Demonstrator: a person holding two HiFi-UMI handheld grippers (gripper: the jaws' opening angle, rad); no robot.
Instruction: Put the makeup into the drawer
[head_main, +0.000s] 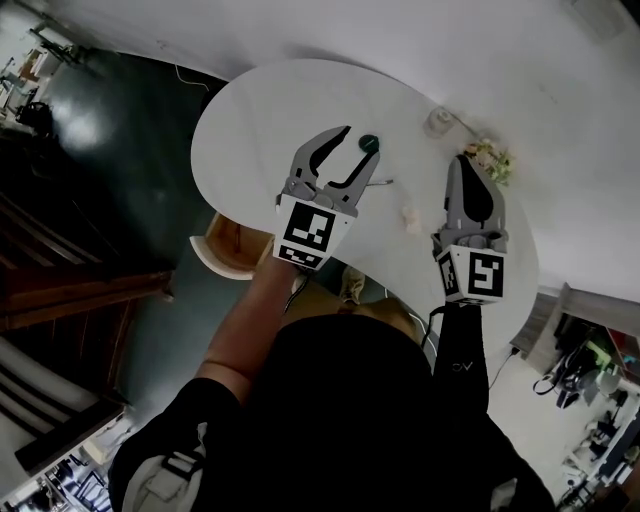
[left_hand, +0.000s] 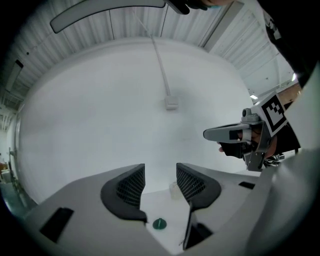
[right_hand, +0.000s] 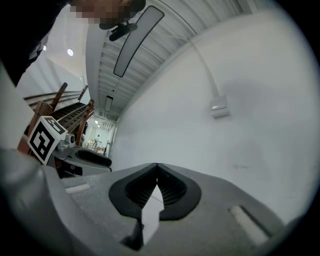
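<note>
Spread and empty, the left gripper (left_hand: 160, 182) hovers by a small green item (head_main: 368, 143) on the white table (head_main: 260, 110), likely to pick it, while the right gripper (right_hand: 157, 187) hangs pressed together, holding nothing.

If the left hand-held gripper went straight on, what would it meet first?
Likely the small green item on the white table, just ahead between its open jaws; height is unclear, so it may pass over toward the wall.
</note>
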